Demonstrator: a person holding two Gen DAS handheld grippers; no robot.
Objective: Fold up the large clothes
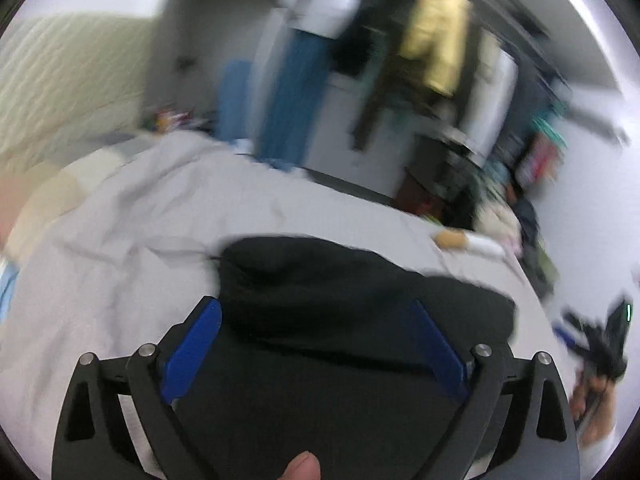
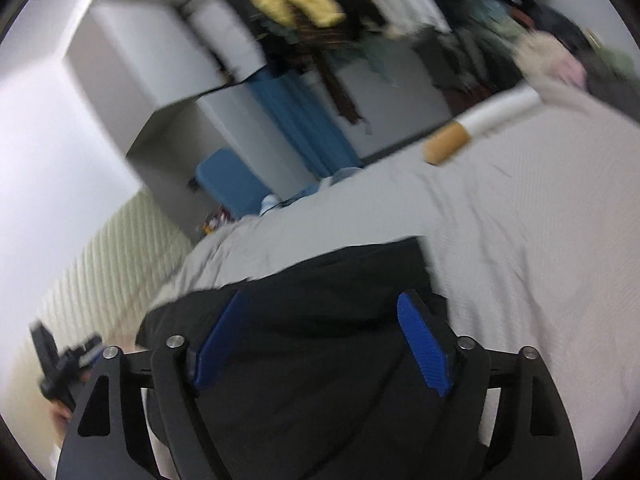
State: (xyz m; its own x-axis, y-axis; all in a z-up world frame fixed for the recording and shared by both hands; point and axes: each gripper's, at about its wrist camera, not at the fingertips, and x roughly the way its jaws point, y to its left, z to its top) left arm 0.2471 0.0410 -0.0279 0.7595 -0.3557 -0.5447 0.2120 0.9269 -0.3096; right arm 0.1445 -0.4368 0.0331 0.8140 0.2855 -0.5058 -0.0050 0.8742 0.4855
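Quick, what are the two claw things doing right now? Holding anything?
Left gripper: open, holding nothing, above the black garment.
Right gripper: open, holding nothing, above the same garment.

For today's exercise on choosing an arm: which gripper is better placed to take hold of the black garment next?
Neither clearly, perhaps the left. Both the left gripper and right gripper are open over the black garment on the bed. The left view shows more of its far edge.

garment: black | bedsheet: plain pale grey | fingers: blue | hanging jacket: yellow
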